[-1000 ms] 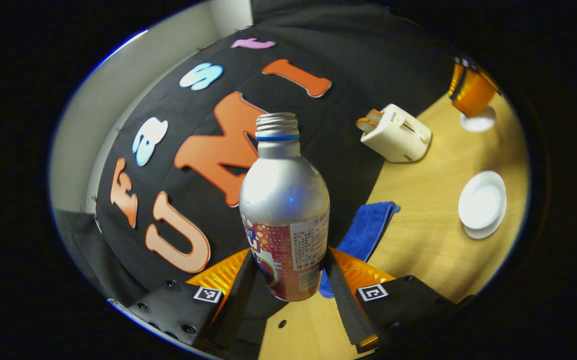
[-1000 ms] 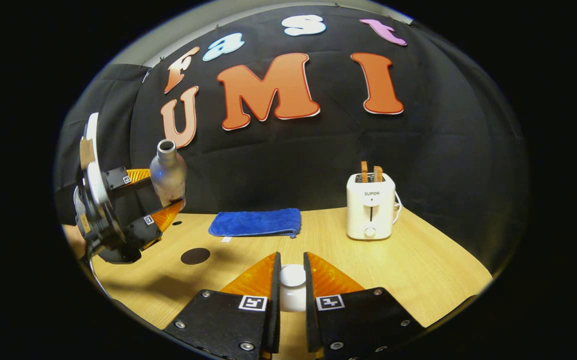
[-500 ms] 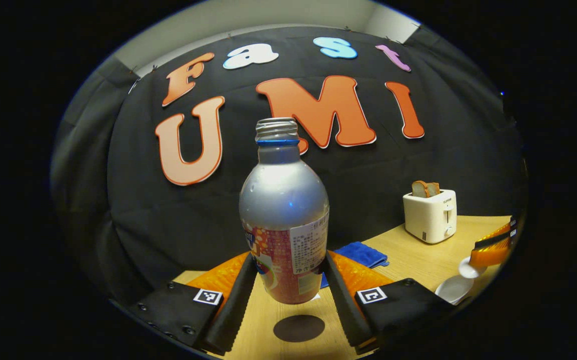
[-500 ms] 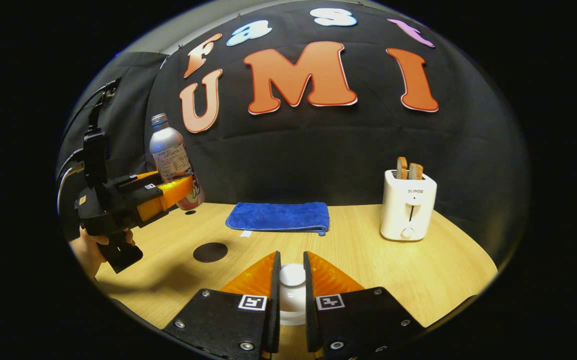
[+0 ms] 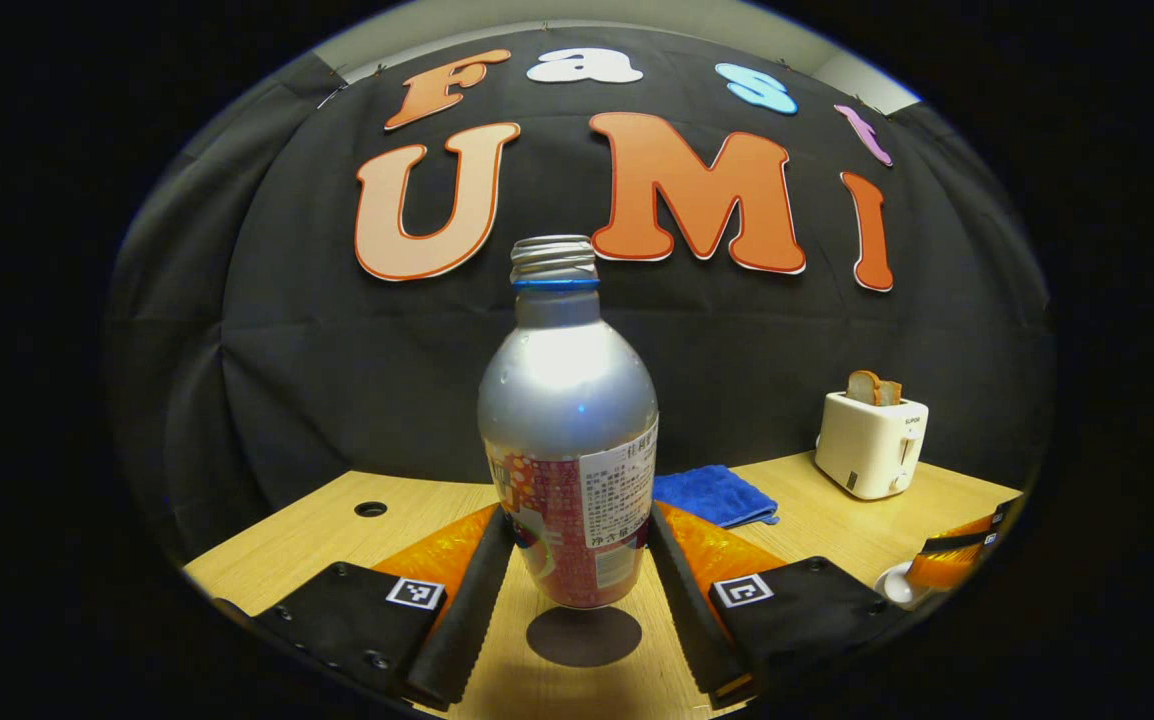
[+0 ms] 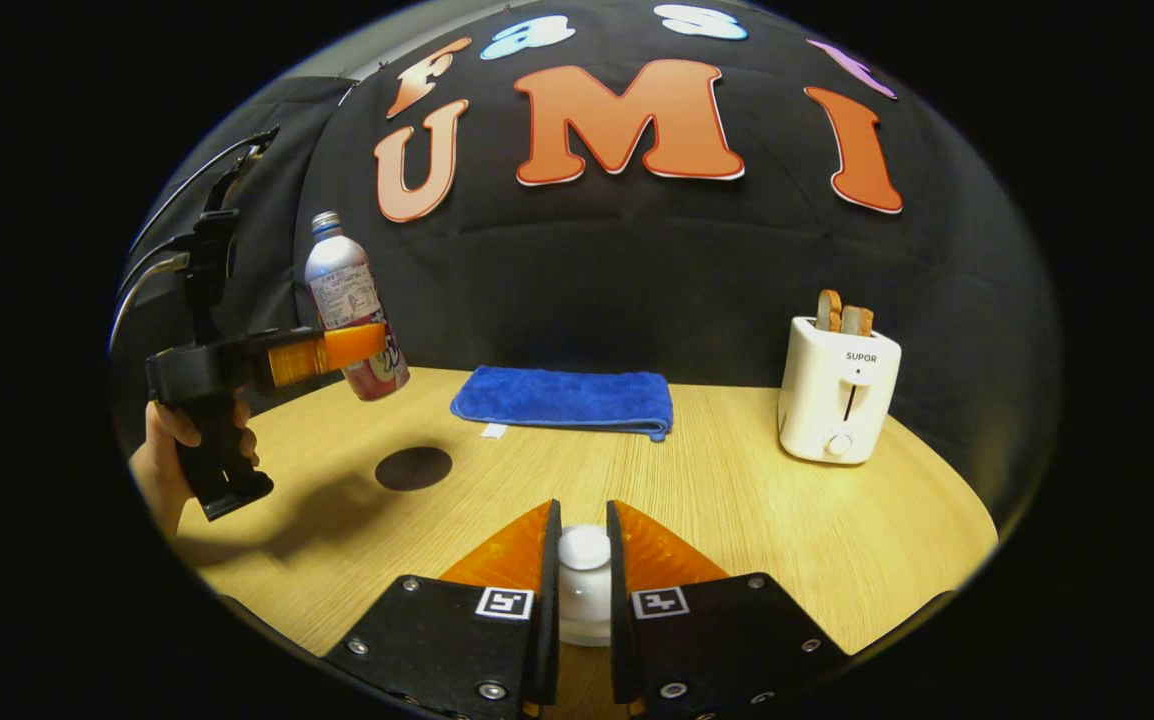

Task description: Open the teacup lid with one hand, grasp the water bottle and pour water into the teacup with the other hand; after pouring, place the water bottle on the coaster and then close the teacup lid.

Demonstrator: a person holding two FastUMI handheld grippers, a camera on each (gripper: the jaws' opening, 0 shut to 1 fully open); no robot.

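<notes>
A silver water bottle (image 5: 569,420) with a red label and no cap stands upright between the fingers of my left gripper (image 5: 577,520), which is shut on it. The bottle's base hangs just above a dark round coaster (image 5: 583,636) on the wooden table. In the right gripper view the bottle (image 6: 345,298) and left gripper (image 6: 342,345) are at the left, above and behind the coaster (image 6: 414,467). My right gripper (image 6: 582,512) is shut on the white teacup lid (image 6: 584,550) by its knob. Whether the cup sits under it I cannot tell.
A white toaster (image 6: 839,400) with bread slices stands at the right back, and a folded blue cloth (image 6: 562,400) lies along the wall. A hand (image 6: 162,470) holds the left gripper's grip. The table (image 5: 337,525) has a small hole (image 5: 370,509).
The left gripper has rolled from a strong tilt back to level, bringing the bottle upright and down over the coaster. The right gripper stays shut on the lid.
</notes>
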